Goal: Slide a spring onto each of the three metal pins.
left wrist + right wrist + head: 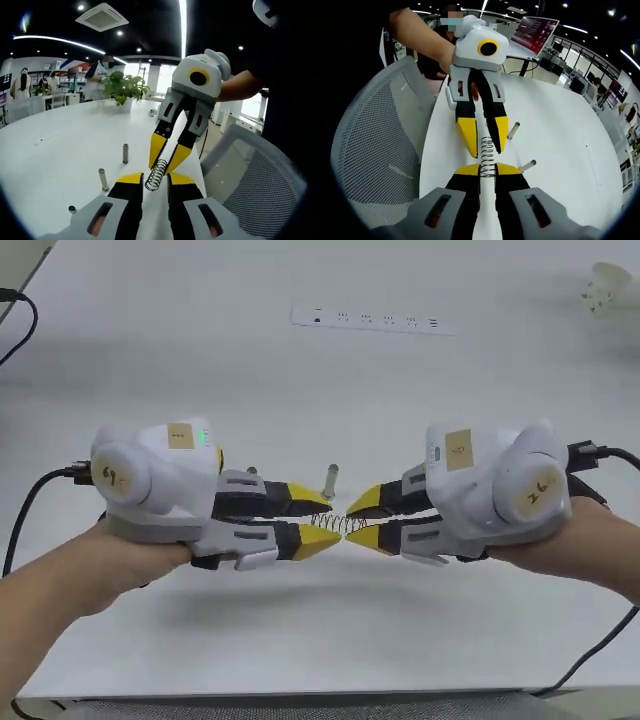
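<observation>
A small steel spring (344, 524) hangs level above the white table (300, 390), bridging both grippers. My left gripper (328, 523) is shut on one end and my right gripper (358, 521) is shut on the other, yellow tips nearly touching. In the left gripper view the spring (156, 174) rises from my left gripper (156, 181) into the right gripper (167, 157). In the right gripper view the spring (488, 155) runs from my right gripper (488, 170) to the left gripper (485, 142). One pin (125, 153) wears a spring; a bare pin (103, 179) and a short pin (72, 209) stand nearer.
A bare pin (330, 478) stands just behind the spring. A white power strip (375, 320) lies at the back, and a black cable (20, 310) at the far left. A mesh chair (255, 175) sits off the table's near edge (300, 680).
</observation>
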The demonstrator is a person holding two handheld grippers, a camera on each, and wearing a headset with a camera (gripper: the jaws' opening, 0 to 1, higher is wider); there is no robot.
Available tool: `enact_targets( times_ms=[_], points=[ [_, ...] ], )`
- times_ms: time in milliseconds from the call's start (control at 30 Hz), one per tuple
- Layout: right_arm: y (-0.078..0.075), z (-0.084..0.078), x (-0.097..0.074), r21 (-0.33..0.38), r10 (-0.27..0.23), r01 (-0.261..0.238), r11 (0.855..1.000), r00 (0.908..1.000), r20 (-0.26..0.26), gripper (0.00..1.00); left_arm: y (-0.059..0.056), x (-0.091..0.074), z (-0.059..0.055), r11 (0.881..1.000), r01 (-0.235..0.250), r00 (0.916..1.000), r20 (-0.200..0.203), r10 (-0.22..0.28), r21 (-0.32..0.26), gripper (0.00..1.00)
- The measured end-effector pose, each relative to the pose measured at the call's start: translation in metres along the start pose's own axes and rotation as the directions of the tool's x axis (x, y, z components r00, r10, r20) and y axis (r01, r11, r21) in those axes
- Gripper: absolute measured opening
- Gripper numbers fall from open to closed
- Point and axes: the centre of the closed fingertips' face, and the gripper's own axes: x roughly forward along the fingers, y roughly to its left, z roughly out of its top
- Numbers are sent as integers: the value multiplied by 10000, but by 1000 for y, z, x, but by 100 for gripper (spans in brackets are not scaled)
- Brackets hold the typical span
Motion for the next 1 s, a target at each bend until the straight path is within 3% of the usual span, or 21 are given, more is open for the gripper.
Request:
enact_targets(
  times_ms=[300,1000],
  points=[
    [2,-1,0,-152,63,-64,9999,10000,-49,8,-2,0,-2,10000,49,10000,-48,-49,75,5],
    [1,4,-2,-47,79,-77,10000,9997,244,9,-6,-3,2,9995,262,9996,-55,-261,149,2]
  ],
)
